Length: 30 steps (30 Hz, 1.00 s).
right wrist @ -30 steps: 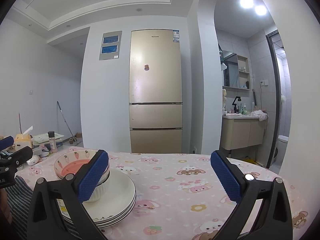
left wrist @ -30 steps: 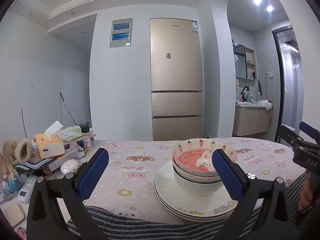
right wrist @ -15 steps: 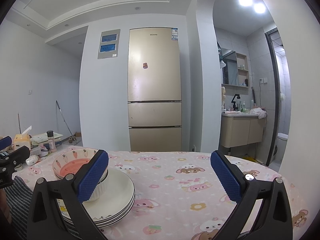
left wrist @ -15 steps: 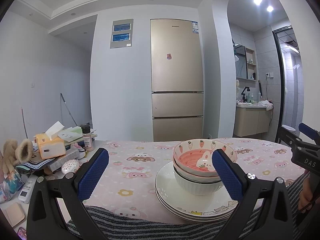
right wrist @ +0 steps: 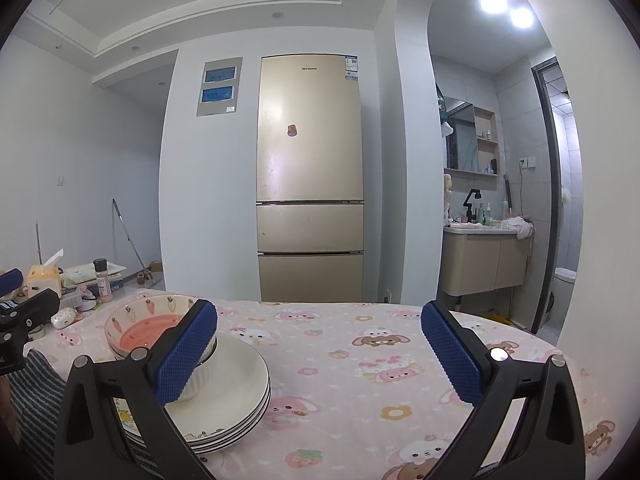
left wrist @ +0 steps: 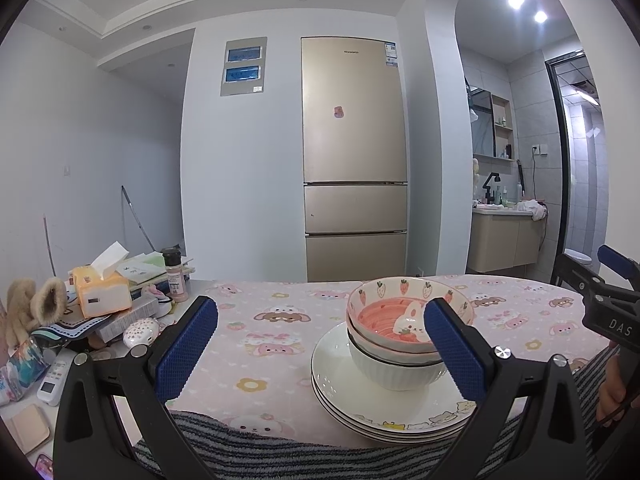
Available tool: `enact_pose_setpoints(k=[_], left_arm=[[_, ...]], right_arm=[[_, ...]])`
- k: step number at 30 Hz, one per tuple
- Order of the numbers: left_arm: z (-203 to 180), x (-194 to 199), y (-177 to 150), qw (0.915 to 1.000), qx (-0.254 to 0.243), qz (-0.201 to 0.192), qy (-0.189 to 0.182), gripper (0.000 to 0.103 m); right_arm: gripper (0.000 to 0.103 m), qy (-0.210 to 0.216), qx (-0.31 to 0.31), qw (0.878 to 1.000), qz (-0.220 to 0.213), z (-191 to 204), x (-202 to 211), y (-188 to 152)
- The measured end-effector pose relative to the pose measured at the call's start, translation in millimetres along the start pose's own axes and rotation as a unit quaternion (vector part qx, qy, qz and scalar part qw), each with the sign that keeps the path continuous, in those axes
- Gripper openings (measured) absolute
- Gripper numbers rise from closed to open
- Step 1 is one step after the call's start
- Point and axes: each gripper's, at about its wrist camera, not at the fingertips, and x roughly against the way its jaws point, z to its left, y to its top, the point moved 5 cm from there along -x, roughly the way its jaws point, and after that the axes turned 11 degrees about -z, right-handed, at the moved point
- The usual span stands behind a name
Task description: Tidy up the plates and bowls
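Observation:
A stack of white plates (left wrist: 400, 412) sits on the pink cartoon tablecloth (left wrist: 280, 328) near the front edge. On it stand nested bowls: a white ribbed bowl (left wrist: 392, 372) below and a pink strawberry-pattern bowl (left wrist: 396, 316) on top. My left gripper (left wrist: 320, 348) is open and empty, held back from the stack, which lies ahead and to its right. My right gripper (right wrist: 320, 352) is open and empty; the plates (right wrist: 236, 404) and pink bowl (right wrist: 148, 324) lie to its left, partly hidden by its left finger (right wrist: 188, 352).
Clutter fills the table's left end: a tissue box (left wrist: 102, 290), a spice bottle (left wrist: 176, 276), a remote (left wrist: 54, 376), a plush toy (left wrist: 28, 308). A gold fridge (left wrist: 354, 160) stands behind the table. A striped cloth (left wrist: 280, 448) hangs over the front edge.
Both grippers have drifted only slightly; the views shift a little. The plates and bowls have not moved, and both grippers stay open.

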Motion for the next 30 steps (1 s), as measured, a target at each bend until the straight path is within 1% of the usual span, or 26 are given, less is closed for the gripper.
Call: enact_pose_setpoints(k=[30], left_arm=[[-1.0,0.2,-0.6,1.0,-0.005,-0.003,0.0,0.103]], right_arm=[[0.103,0.002,0.005,1.0,-0.002,5.8,0.5,-1.3]])
